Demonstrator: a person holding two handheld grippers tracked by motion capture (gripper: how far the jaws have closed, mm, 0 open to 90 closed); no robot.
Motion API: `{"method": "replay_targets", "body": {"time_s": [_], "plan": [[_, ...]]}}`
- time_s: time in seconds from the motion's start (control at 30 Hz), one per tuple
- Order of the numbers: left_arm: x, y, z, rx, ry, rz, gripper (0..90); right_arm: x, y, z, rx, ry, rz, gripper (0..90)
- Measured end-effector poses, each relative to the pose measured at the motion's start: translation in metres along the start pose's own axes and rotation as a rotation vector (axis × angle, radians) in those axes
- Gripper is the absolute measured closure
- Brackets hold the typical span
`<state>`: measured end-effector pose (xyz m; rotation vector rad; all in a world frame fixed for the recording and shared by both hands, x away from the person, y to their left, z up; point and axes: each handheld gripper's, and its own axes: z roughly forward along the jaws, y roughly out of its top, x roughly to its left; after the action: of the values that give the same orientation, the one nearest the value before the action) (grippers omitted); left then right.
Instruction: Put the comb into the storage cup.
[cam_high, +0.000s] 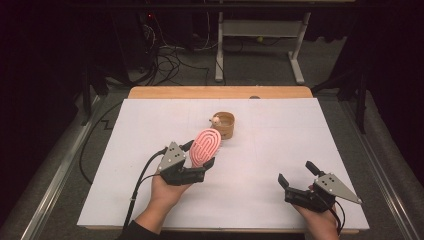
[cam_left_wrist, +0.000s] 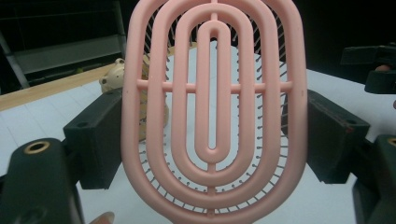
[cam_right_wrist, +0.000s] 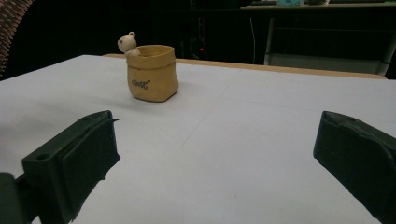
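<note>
While the person's forearms come in from the near edge of the table, the left hand sits a little in from that edge with the left gripper angled forward and to the right. Its jaws are clamped on the two side edges of a pink hairbrush, whose oval head stands tilted up off the surface; in the left gripper view the brush has a black pad against each side of its ribbed frame, with thin bristles behind the ribs. A cable trails from this gripper back towards the near-left edge.

Further right, the right hand rests close to the near-right corner. The right gripper points forward and slightly left, low over the table, with its jaws spread wide and nothing between them; in the right gripper view bare white surface lies between the two black jaws.

Past both grippers, the white table top is bare across its middle and right side, leaving open room ahead of the right gripper out to the right edge. Just beyond the brush's tip stands a small tan pot with a little bear figure at its rim, upright, near the centre of the table; the brush tip looks close to it, though I cannot tell whether they touch. Behind the pot, a strip of wooden edge marks the far side.
</note>
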<state>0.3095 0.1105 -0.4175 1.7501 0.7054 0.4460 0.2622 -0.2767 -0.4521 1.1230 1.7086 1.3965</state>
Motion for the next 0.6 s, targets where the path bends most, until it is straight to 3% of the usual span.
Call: {"method": "replay_targets", "body": {"time_s": [0.33,0.6], "plan": [[-0.007,0.004,0.001,-0.016,-0.011,0.013,18.3,0.011,0.002,0.010,0.015,0.034,-0.008,0.2],[-0.006,0.005,0.001,-0.026,-0.007,0.009,18.2,0.022,0.025,0.031,0.024,0.051,-0.020,0.2]]}}
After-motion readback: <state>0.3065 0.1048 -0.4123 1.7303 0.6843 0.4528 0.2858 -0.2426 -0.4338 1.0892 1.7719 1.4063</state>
